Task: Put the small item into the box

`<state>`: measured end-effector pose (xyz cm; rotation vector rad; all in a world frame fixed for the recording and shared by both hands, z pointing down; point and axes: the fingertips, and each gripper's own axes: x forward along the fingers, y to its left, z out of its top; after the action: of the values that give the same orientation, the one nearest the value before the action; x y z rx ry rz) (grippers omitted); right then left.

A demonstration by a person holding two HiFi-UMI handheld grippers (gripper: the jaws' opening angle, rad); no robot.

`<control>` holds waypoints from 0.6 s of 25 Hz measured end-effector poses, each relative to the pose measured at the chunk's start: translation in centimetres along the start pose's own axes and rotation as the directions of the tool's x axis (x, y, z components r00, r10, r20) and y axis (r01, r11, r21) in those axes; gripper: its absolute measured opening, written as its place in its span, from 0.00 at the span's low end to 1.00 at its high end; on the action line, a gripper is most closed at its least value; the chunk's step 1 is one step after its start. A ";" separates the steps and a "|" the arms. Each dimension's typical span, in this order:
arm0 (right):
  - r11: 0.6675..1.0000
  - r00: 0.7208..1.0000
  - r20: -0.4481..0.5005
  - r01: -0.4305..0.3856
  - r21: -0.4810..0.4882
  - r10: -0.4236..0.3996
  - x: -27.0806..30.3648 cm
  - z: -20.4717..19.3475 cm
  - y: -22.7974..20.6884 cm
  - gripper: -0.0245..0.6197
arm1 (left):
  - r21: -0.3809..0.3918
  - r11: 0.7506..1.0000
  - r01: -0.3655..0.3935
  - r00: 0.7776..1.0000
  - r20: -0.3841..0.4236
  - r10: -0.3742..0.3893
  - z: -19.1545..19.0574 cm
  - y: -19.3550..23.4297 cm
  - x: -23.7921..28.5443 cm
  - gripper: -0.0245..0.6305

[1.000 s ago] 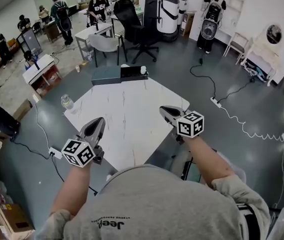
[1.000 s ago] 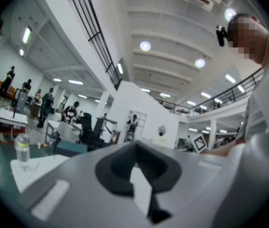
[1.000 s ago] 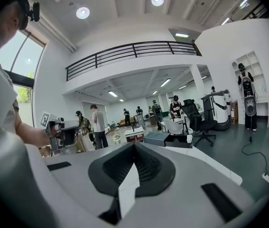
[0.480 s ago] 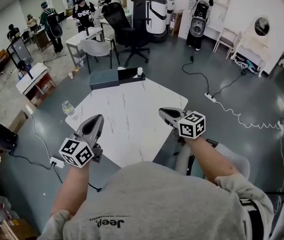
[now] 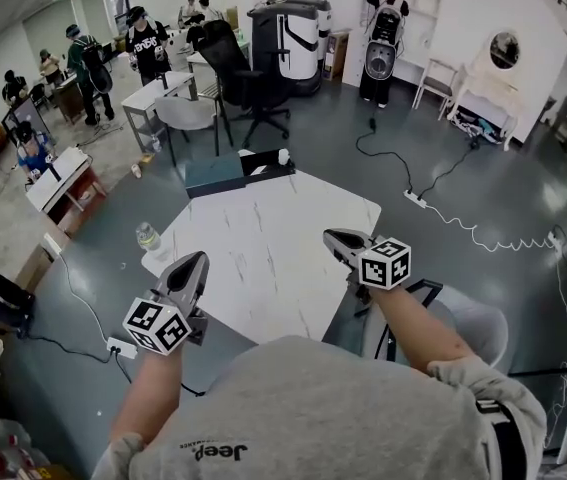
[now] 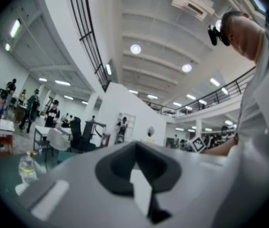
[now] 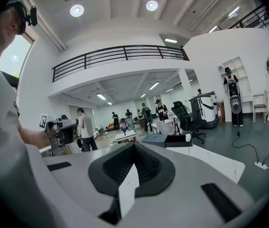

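A white marble table point(image 5: 263, 253) stands in front of me. At its far edge lies a flat dark box point(image 5: 225, 173), also in the right gripper view as the box point(image 7: 165, 140). A small white item point(image 5: 283, 156) stands on the box's black right end. My left gripper point(image 5: 197, 259) hovers over the table's near left edge, jaws together and empty. My right gripper point(image 5: 332, 236) hovers over the near right edge, shut on nothing. Both point level toward the far side. In their own views the left gripper point(image 6: 136, 175) and the right gripper point(image 7: 132, 167) show closed jaws.
A water bottle point(image 5: 148, 236) stands by the table's left corner, on what I cannot tell. A black office chair point(image 5: 243, 83) and a white chair point(image 5: 185, 116) stand beyond the box. Cables and a power strip point(image 5: 418, 198) lie on the floor to the right. People stand at the back.
The head view has shifted: table and box sit slightly lower and to the right. Both grippers have drifted a little with it and stay shut.
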<state>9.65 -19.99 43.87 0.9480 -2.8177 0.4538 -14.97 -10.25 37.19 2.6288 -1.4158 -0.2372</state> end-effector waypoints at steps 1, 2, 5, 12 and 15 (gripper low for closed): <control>1.000 1.000 -0.001 0.003 0.001 -0.003 0.2 -0.1 0.1 0.05 | -0.001 1.000 -0.001 1.000 0.002 0.001 0.1 0.2 -0.2 0.04; 1.000 1.000 -0.001 0.005 0.002 -0.005 0.3 -0.1 0.0 0.05 | -0.001 1.000 -0.001 1.000 0.004 0.001 0.2 0.4 -0.4 0.04; 1.000 1.000 -0.005 0.006 0.005 -0.006 0.7 -0.4 0.0 0.05 | -0.004 1.000 -0.007 1.000 0.007 0.008 0.1 0.7 -0.8 0.04; 1.000 0.999 -0.025 -0.022 -0.011 0.022 1.2 -0.4 -0.1 0.05 | -0.026 0.999 -0.024 1.000 0.011 0.025 -0.4 0.4 -0.5 0.04; 0.999 0.999 -0.027 -0.027 -0.018 0.026 1.5 -0.1 -0.3 0.05 | -0.028 0.999 -0.027 1.000 0.013 0.028 -0.3 0.7 -0.4 0.04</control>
<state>8.61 -21.02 44.38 0.8951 -2.8084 0.4400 -15.66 -10.27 37.65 2.5888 -1.4412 -0.2697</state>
